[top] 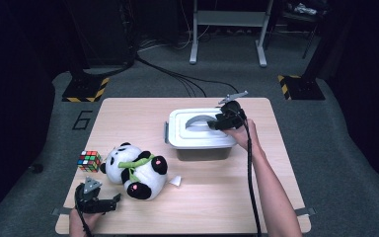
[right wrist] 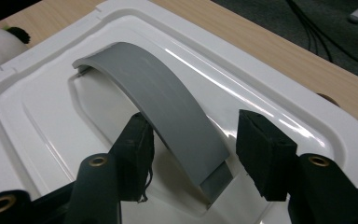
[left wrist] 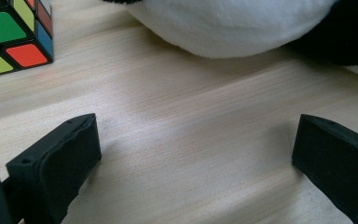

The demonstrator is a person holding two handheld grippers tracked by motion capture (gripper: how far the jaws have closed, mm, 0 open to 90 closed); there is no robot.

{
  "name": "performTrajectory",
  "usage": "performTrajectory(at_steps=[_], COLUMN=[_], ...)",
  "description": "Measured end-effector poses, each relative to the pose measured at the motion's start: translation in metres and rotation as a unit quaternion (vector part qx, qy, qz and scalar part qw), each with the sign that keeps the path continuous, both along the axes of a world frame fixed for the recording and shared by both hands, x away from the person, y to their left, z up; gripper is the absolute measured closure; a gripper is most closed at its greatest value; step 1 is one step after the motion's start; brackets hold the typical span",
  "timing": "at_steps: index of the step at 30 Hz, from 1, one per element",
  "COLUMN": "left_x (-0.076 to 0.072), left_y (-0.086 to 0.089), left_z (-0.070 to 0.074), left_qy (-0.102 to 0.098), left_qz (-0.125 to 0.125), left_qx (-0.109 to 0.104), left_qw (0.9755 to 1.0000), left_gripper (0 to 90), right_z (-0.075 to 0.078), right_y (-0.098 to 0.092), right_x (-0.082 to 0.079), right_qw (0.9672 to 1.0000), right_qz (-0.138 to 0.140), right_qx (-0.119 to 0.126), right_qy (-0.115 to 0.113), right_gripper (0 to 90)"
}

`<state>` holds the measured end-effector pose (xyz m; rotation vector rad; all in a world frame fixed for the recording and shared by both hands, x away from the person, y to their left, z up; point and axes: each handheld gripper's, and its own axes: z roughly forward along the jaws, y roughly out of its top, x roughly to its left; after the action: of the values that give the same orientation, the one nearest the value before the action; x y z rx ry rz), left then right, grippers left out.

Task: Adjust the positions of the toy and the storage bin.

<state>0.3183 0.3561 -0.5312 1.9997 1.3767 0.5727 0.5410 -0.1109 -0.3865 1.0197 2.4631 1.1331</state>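
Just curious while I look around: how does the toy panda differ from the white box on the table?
The panda is soft, black and white with a green scarf, lying on its side; the box is hard plastic, upright, white lid over grey base. The panda has no tool on it; the right tool straddles the box's grey handle. Both rest on the table.

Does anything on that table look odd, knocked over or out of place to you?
Only small things. The plush panda lies sprawled on its back rather than sitting, with a white tag sticking out beside it. The box lid's grey handle stands raised between the right gripper's jaws. Nothing looks spilled or broken.
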Motion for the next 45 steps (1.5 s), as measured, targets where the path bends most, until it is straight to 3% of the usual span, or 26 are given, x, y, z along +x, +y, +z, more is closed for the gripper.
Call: performTrajectory(at_steps=[2, 10, 21, 28, 32, 35, 37, 45], left_x=[0.0, 0.0, 0.0, 0.0, 0.0, 0.0, 0.0, 0.0], left_y=[0.0, 0.0, 0.0, 0.0, 0.0, -0.001, -0.001, -0.001], left_z=[0.0, 0.0, 0.0, 0.0, 0.0, 0.0, 0.0, 0.0], left_qy=[0.0, 0.0, 0.002, 0.0, 0.001, -0.003, -0.003, -0.003], left_qz=[0.0, 0.0, -0.001, 0.0, -0.001, 0.004, 0.004, 0.005], left_qx=[0.0, 0.0, 0.001, 0.0, 0.003, -0.003, -0.004, -0.003], left_qw=[1.0, 1.0, 1.0, 1.0, 1.0, 1.0, 1.0, 1.0], left_gripper=[0.7, 0.7, 0.7, 0.7, 0.7, 0.7, 0.7, 0.7], right_z=[0.0, 0.001, 0.004, 0.003, 0.007, 0.013, 0.02, 0.025], right_y=[0.0, -0.001, -0.003, -0.007, -0.004, 0.001, 0.011, 0.021], right_x=[0.001, -0.003, -0.02, -0.027, -0.023, -0.021, -0.017, -0.013], right_qw=[0.9999, 0.9994, 0.9988, 0.9993, 0.9995, 0.9997, 0.9995, 0.9988], right_qz=[0.016, 0.019, -0.008, -0.016, 0.005, 0.011, 0.03, 0.044], right_qx=[-0.004, -0.028, -0.047, -0.032, -0.028, -0.022, -0.013, -0.023], right_qy=[0.002, -0.007, 0.007, 0.014, 0.011, 0.006, 0.0, -0.003], right_gripper=[55.1, 59.4, 61.0, 59.9, 50.2, 50.3, 50.8, 54.0])
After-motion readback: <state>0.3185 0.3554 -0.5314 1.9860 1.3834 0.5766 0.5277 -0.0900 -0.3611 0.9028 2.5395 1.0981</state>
